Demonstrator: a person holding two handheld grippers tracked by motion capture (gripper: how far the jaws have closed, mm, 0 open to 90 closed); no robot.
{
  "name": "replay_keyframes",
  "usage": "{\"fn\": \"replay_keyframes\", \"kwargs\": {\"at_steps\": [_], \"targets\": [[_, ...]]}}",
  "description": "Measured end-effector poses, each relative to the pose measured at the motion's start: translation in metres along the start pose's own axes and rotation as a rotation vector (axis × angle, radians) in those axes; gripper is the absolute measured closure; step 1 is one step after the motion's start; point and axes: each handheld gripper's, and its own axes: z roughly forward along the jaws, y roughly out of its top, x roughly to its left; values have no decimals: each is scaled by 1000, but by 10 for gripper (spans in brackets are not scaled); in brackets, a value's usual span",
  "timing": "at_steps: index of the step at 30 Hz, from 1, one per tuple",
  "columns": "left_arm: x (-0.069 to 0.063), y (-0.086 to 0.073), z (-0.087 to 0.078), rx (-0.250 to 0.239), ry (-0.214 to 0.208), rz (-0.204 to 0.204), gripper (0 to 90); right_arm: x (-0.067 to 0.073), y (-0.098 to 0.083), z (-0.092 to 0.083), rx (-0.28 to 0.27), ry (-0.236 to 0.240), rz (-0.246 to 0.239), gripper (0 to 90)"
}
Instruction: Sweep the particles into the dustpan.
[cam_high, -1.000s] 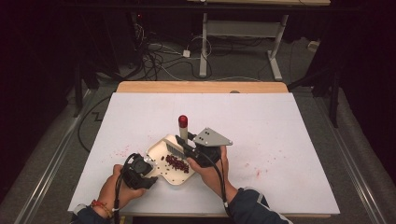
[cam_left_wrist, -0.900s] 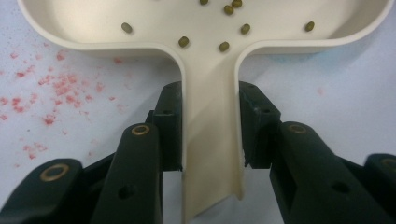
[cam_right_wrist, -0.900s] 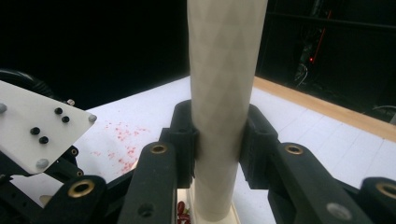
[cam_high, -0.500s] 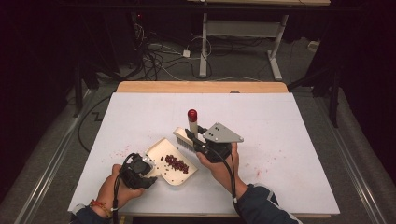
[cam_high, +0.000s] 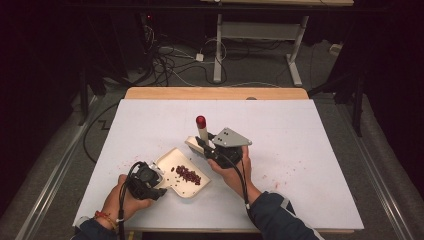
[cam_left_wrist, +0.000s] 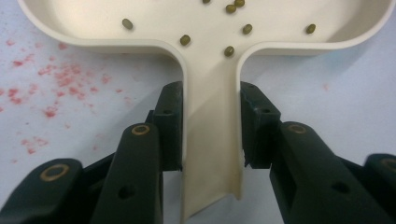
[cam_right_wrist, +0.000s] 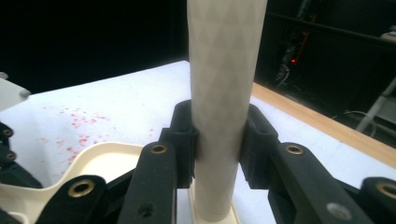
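Your worktop (cam_high: 310, 150) is a white sheet filling the middle of the high view, with a bare wooden strip along its far edge and faint red speckles scattered over the lower left and lower right of the sheet.

The cream dustpan (cam_high: 176, 162) lies flat on the worktop, lower centre-left in the high view, its pan toward the frame centre and its handle pointing toward your left hand (cam_high: 120, 200).

Your left gripper (cam_high: 159, 186) sits at the dustpan's near end. In the left gripper view, your fingers (cam_left_wrist: 170, 126) are closed on the dustpan handle (cam_left_wrist: 212, 140), one pad pressed flat against each side wall of the narrow channel. The handle runs straight up the frame middle into the pan.

Your right gripper (cam_high: 204, 146) is just right of and above the dustpan in the high view, held by your right hand (cam_high: 232, 172), with its grey plate on top. Its fingers (cam_right_wrist: 184, 140) are closed on the brush handle (cam_right_wrist: 224, 93), a pale, faintly diamond-patterned post standing upright, clamped low down on both sides.

The brush (cam_high: 201, 131) stands upright at frame centre in the high view, red cap on top, pale base just beyond the dustpan's far rim. You can't tell whether the base touches the worktop.

A heap of dark red beans (cam_high: 187, 175) lies in the middle of the pan. A few loose beans (cam_left_wrist: 185, 40) sit near the handle mouth at the top of the left gripper view.
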Motion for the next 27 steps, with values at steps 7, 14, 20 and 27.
{"fn": "replay_keyframes", "kwargs": {"at_steps": [7,14,20,27], "targets": [[5,-2,-2,15,22,-6,637,8,1,-2,-2,45,-2,704],[5,-2,-2,14,31,-9,637,15,8,-24,-71,93,26,704],[4,-2,-2,15,33,-9,637,6,16,-38,-91,58,13,704],[8,-8,-5,16,31,-31,637,-3,3,-26,-38,30,18,704]]}}
